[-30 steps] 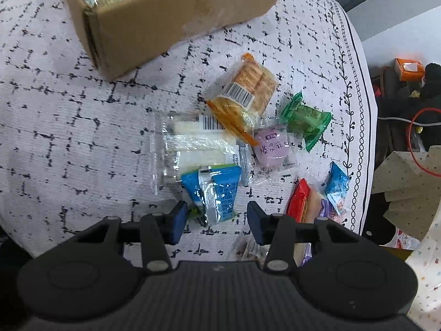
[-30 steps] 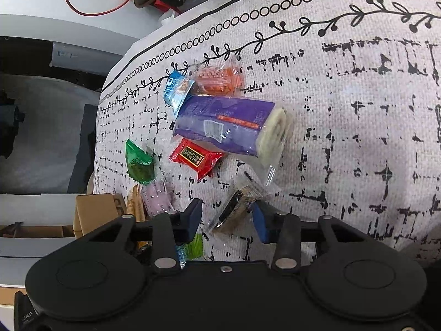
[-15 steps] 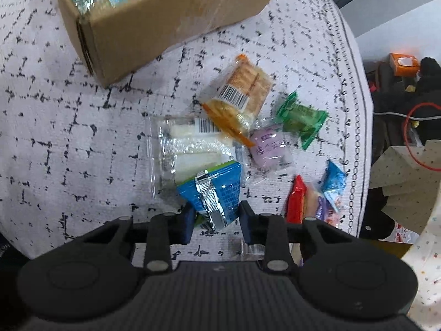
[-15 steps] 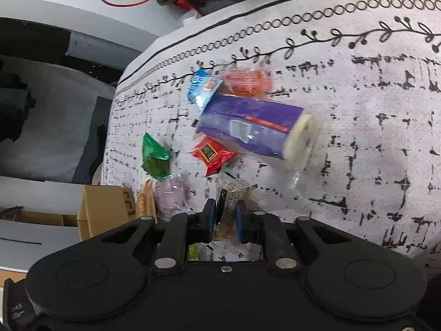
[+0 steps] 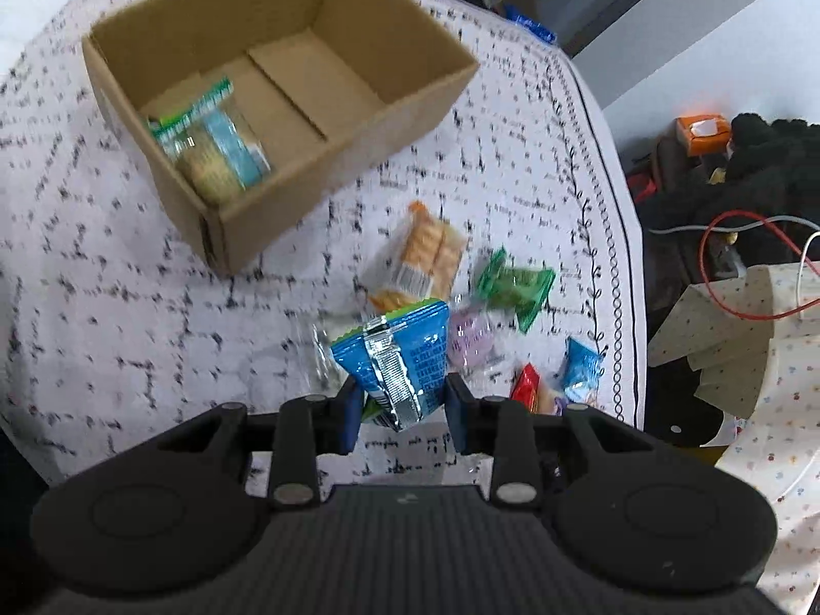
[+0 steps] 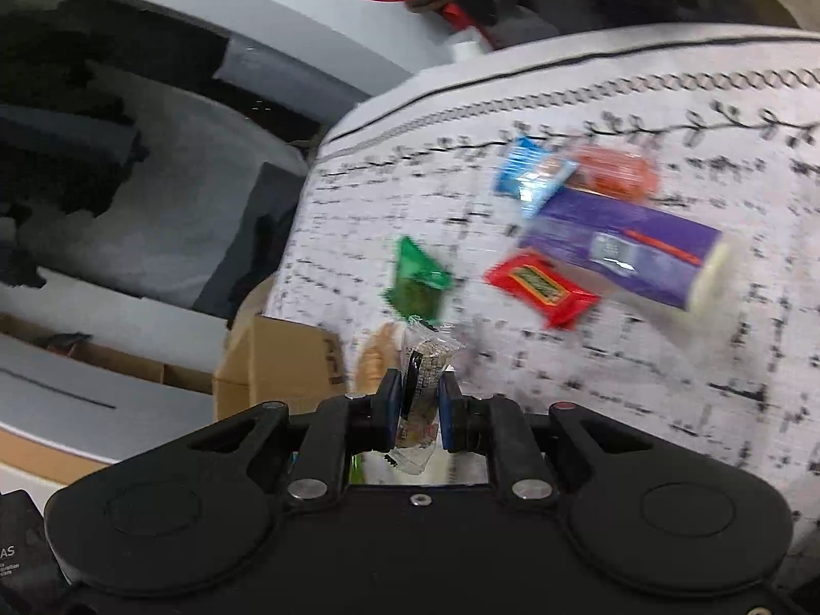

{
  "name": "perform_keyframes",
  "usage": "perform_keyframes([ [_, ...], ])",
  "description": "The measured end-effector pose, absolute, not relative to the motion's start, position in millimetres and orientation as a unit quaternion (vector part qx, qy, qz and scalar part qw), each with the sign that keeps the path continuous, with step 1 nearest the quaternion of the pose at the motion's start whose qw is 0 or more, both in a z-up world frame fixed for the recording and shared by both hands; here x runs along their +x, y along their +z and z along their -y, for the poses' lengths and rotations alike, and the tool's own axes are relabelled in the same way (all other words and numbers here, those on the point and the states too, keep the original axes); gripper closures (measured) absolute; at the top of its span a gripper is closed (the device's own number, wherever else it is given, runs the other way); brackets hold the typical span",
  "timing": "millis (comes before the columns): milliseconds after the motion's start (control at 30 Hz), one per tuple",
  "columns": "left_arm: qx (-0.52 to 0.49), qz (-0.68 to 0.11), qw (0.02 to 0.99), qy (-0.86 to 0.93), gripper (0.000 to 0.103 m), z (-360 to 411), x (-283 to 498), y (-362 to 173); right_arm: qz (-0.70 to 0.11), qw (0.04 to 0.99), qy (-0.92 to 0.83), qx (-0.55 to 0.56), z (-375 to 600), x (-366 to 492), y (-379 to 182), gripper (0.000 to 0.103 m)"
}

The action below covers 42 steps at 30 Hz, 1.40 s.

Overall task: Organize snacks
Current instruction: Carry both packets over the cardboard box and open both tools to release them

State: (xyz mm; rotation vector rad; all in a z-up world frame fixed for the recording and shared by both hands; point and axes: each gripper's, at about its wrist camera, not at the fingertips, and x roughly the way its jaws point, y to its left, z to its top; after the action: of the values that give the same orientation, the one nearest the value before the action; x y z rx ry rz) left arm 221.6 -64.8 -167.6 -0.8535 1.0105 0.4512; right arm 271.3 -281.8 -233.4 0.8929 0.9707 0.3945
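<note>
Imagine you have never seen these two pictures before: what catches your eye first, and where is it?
First, the shiny blue foil snack packet pinched in the left claw, lifted above the scattered snacks. Behind it, upper left, sits the open brown cardboard box holding one green-and-blue wrapped biscuit pack. In the right wrist view, the right claw grips a small clear-wrapped snack, with a long purple packet lying on the white patterned tablecloth.
</note>
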Motion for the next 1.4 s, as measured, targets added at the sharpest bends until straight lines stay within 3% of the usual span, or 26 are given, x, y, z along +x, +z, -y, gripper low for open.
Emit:
perform_keyframes([
  [533, -0.352, -0.401, 0.819, 0.213, 0.071, 18.0, 198.3, -109.5, -0.361, 0.792, 0.274, 0.408, 228.3, 271.6, -185.8, 0.088],
  [967, -0.358, -0.372, 0.827, 0.224, 0.07, -34.1, 195.2, -96.7, -0.367, 0.794, 0.309, 0.373, 188.9, 268.8, -175.5, 0.088],
  [1400, -0.361, -0.377, 0.813, 0.258, 0.07, -82.5, 204.2, -116.7, -0.378, 0.794, 0.344, 0.328, 134.7, 273.1, -170.9, 0.087],
])
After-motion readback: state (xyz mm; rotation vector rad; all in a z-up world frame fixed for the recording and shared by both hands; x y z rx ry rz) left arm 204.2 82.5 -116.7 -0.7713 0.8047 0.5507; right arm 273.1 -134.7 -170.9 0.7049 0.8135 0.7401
